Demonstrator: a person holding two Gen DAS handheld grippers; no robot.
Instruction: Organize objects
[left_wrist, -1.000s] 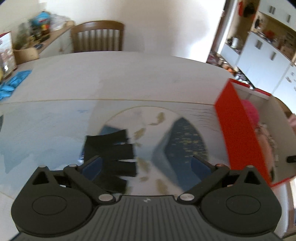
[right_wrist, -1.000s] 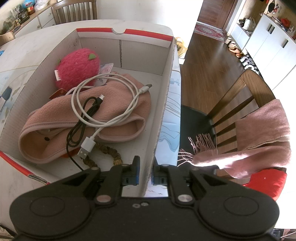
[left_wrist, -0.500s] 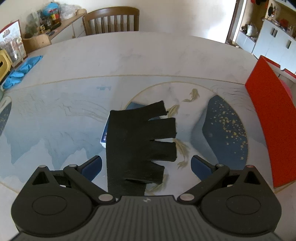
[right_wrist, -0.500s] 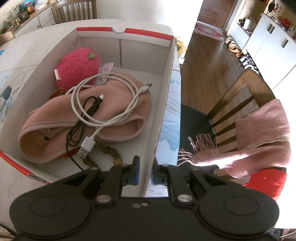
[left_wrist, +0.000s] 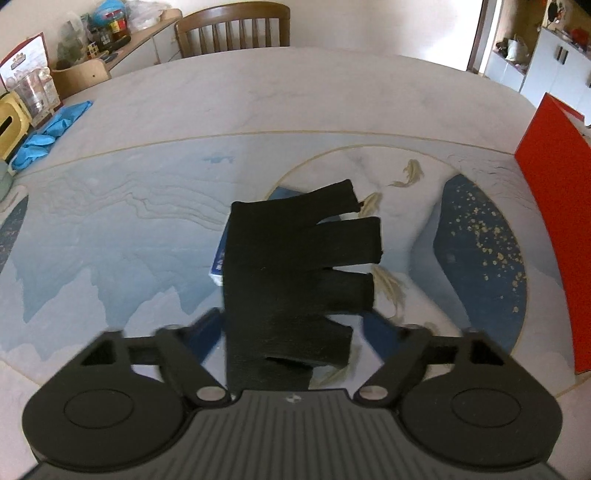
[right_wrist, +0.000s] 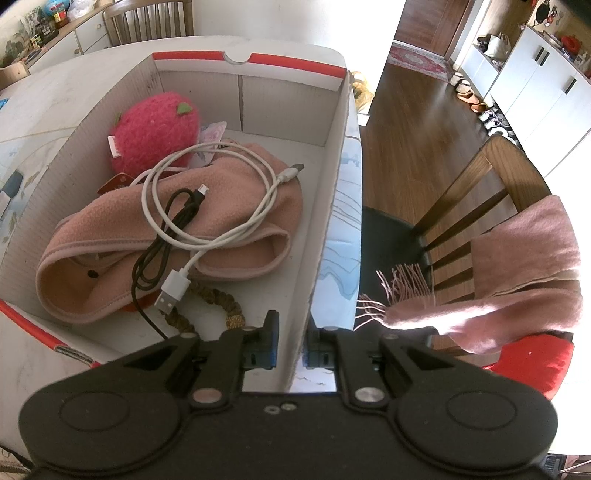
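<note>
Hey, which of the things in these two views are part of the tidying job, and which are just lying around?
Part of the job:
- black fingerless glove, between the closing jaws of the left hand-held gripper
- red and white box, its wall pinched by the right hand-held gripper
- cables, pink cloth, strawberry plush already inside

Lying about:
- blue gloves
- pink scarf on chair

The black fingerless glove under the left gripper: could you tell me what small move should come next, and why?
Probably finish closing the left gripper on the black fingerless glove. Its jaws have just been closing, with the glove's cuff end between them, but the pads do not look pressed on it yet. The right gripper already pinches the wall of the cardboard box, steadying it for the drop.
</note>
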